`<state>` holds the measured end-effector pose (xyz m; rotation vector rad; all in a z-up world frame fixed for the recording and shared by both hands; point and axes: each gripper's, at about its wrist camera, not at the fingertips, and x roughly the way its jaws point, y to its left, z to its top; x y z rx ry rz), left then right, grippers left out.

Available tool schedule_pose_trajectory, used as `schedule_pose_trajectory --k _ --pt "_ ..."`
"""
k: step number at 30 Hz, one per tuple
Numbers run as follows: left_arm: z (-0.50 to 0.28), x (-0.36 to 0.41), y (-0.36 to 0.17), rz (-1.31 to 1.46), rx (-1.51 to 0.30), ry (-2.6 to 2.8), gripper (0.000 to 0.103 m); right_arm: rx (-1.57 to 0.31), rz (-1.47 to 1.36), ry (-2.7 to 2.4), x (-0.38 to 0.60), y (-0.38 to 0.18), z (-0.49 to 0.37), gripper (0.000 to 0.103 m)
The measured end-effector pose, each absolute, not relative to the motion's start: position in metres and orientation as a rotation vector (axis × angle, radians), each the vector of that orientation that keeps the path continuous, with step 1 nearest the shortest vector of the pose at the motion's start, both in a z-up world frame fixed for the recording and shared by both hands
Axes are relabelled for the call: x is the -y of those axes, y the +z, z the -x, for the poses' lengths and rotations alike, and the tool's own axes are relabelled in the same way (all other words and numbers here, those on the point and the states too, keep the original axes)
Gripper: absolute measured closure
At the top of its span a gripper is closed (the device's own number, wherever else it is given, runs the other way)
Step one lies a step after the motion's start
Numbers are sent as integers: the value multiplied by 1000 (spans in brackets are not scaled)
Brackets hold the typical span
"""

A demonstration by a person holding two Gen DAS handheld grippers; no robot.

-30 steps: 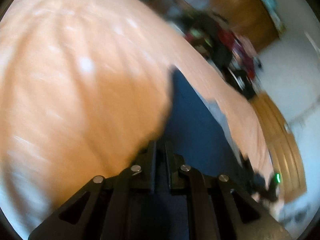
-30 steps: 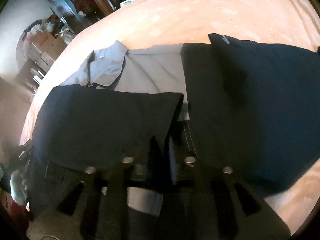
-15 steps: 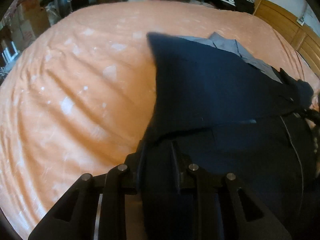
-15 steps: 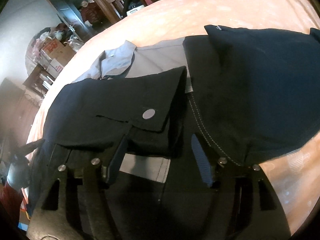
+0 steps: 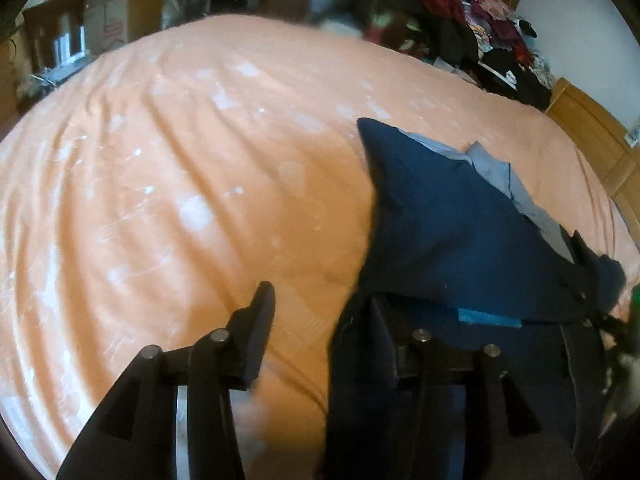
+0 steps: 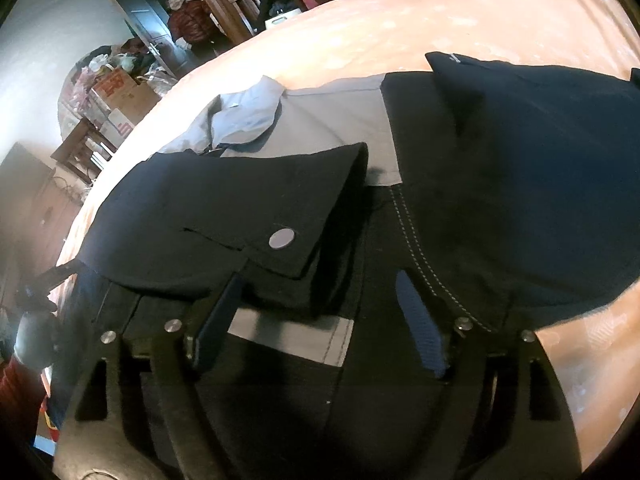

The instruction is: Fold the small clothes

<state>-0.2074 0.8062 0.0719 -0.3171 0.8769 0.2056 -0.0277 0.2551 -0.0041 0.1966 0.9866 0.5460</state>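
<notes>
A dark navy garment point(image 5: 440, 232) lies on the orange bed sheet point(image 5: 180, 160), its side flaps folded inward. A light grey-blue shirt point(image 5: 516, 188) sticks out from under it. My left gripper point(image 5: 320, 320) is open at the garment's near left edge; its right finger point(image 5: 380, 332) touches the cloth and its left finger is over bare sheet. In the right wrist view the left flap point(image 6: 240, 208) carries a silver snap point(image 6: 281, 238), and the right flap point(image 6: 520, 180) overlaps the grey lining point(image 6: 340, 120). My right gripper point(image 6: 316, 316) is open over the garment's middle, holding nothing.
The bed stretches wide to the left of the garment. A wooden headboard point(image 5: 592, 128) stands at the right. A heap of clothes point(image 5: 480, 40) lies beyond the bed. Cardboard boxes point(image 6: 120, 92) and an open door point(image 6: 136, 12) are past the far side.
Both grippers have gone from shut on the navy cloth to open and let it go. The flaps now lie folded on the garment. The left wrist view has swung back and lower.
</notes>
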Motion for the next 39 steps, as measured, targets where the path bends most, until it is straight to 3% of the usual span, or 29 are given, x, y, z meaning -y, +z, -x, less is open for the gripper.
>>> schedule_pose_trajectory --k 2,5,10,13,16,20,23,24,26,31,32,34,39 --pt "212 -805 75 299 -872 217 51 -983 -200 549 -255 -4 28 23" --pt "223 -808 75 262 -932 273 67 -972 -203 537 -253 -1 32 22" --pt "255 -809 99 194 -915 332 68 -921 -203 468 -247 17 49 27" --pt "239 -782 121 136 -847 203 67 -879 -170 463 -258 34 49 37" --pt "193 -751 129 100 -822 64 67 -886 -105 524 -294 38 29 39" --pt "125 -741 94 126 -918 13 65 -1038 -11 596 -339 4 -3 38" --pt "106 -770 51 227 -996 56 62 -1040 -42 632 -333 -1 -11 38" --pt "110 -786 51 325 -972 36 72 -1043 -36 625 -330 -1 -11 38" --pt "119 -801 53 401 -961 52 77 -1044 -19 610 -322 0 -9 38" --pt "150 -808 61 408 -958 77 75 -1019 -63 535 -262 37 10 37" --pt "158 -807 63 401 -953 92 61 -972 -94 505 -232 53 13 35" --pt "174 -805 68 411 -946 109 59 -916 -148 429 -182 72 10 30" --pt "207 -790 64 427 -909 116 52 -842 -399 120 -7 87 -18 30"
